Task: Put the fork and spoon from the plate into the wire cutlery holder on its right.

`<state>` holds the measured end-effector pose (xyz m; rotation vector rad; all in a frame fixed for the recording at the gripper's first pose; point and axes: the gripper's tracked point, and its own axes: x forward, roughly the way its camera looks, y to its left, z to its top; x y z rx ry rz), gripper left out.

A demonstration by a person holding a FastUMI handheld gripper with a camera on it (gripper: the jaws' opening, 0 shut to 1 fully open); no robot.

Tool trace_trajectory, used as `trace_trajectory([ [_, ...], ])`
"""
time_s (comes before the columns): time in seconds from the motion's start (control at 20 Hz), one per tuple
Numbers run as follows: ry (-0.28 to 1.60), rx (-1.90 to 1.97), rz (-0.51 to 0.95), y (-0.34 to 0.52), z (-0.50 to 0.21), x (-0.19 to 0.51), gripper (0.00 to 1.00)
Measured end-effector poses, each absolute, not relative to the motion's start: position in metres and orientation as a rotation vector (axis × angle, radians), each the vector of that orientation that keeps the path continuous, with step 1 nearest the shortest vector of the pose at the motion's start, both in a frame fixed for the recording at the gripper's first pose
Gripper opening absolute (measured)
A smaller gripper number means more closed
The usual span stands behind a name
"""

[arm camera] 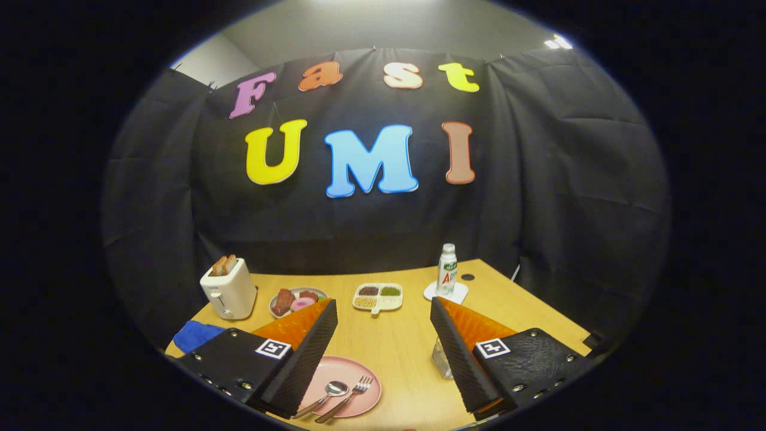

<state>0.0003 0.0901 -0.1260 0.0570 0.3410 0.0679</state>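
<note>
1. The big light wooden table [407, 353] holds everything, and the gripper [383, 347] hangs above its near part.
2. The gripper's two fingers are wide apart and hold nothing.
3. A round pink plate [353, 371] lies on the table between the fingers, close to the left one, which hides part of it.
4. A white toaster [229, 291] with toast in it stands far back on the left. A blue cloth [194, 335] lies in front of it.
5. A white plastic bottle [447, 269] stands on a white coaster far back on the right.
6. A small plate of food [294, 299] and a white tray with beans and seeds [377, 296] sit at the back in the middle.
7. The see-through wire cutlery holder [441, 359] peeks out beside the right finger. Most of it is hidden, so I cannot tell its shape well.
8. The shiny metal spoon [328, 395] and the shiny metal fork [350, 395] lie side by side on the pink plate.
9. I think the job is just starting, because both are on the plate.
10. Next, the gripper should go down and a bit left, with one finger on each side of the spoon or fork, and then close.
</note>
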Motion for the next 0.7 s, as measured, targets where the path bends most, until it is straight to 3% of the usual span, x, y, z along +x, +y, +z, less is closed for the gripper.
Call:
trace_trajectory([
  [0.6, 0.839, 0.123, 0.062, 0.146, -0.288, -0.043, 0.95],
  [0.65, 0.869, 0.127, 0.06, 0.149, -0.296, -0.047, 0.94],
  [0.7, 0.899, 0.135, 0.059, 0.151, -0.308, -0.052, 0.86],
])
